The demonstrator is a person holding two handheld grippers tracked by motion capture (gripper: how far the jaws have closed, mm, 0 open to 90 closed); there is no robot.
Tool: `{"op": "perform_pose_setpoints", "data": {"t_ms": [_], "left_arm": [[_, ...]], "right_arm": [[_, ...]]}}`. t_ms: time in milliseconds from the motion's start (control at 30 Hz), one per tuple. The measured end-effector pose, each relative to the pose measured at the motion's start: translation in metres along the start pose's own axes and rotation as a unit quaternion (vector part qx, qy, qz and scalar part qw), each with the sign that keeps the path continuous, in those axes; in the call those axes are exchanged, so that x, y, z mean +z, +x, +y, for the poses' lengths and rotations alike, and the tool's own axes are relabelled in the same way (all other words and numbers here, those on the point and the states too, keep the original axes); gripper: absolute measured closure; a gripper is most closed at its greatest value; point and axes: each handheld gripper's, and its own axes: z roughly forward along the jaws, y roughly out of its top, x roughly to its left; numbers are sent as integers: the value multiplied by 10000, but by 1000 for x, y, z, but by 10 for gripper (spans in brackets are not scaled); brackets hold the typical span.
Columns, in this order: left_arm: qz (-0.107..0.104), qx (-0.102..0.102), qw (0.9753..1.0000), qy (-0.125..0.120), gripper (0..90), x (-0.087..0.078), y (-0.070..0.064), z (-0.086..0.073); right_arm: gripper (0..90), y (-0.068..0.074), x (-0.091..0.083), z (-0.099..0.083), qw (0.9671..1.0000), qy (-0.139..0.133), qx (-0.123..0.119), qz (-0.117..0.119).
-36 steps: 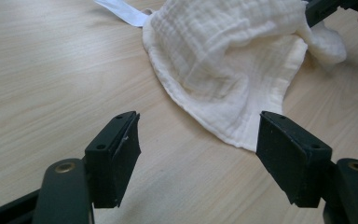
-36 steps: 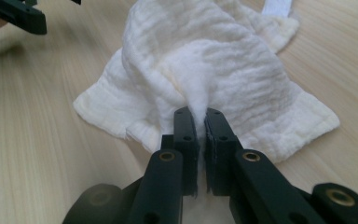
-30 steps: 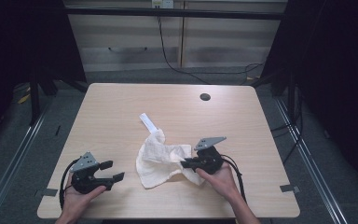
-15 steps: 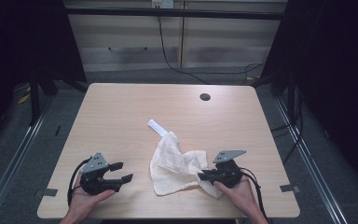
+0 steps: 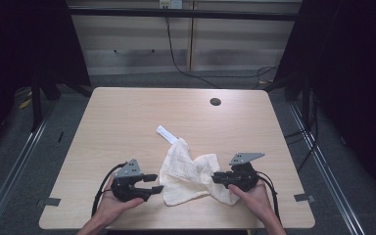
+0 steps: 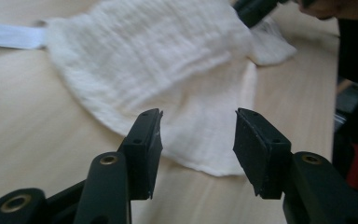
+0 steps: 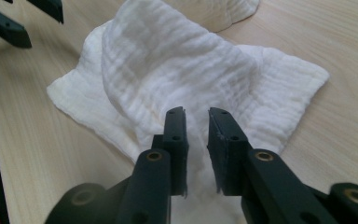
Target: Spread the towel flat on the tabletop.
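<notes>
A crumpled white cloth (image 5: pixel 188 174) lies near the front of the wooden table (image 5: pixel 127 112). A flat white strap (image 5: pixel 166 133) sticks out from its far side. My right gripper (image 5: pixel 215 177) is at the cloth's right end. In the right gripper view its jaws (image 7: pixel 196 126) stand nearly together, with a fold of the cloth (image 7: pixel 177 70) rising between them. My left gripper (image 5: pixel 156 182) rests just left of the cloth. In the left gripper view it is open (image 6: pixel 198 135) and aimed at the cloth's near edge (image 6: pixel 168 60), gripping nothing.
A round dark cable hole (image 5: pixel 215 102) sits at the table's far right. Bare wood lies beyond the strap and along both sides. Black frame posts and cables stand past the far edge. The front edge is close under both hands.
The right gripper pulled the cloth to the right and toward the front edge, then held still. The left gripper slid right, up to the cloth's left edge.
</notes>
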Motion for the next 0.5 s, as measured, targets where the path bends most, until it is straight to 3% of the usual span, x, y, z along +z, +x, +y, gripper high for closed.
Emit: {"op": "perform_pose_setpoints", "data": {"t_ms": [167,333,500], "left_arm": [[-336,183,9990,250,593,13,-8,-4],[-331,235,9983,407,605,21,-10,-6],[-458,295,9970,553,590,32,-16,-9]], "right_arm": [[728,-1,-4,-7,10000,-26,38,-29],[663,-1,-5,-14,10000,-47,63,-27],[636,-1,-2,-14,10000,12,37,-64]]}}
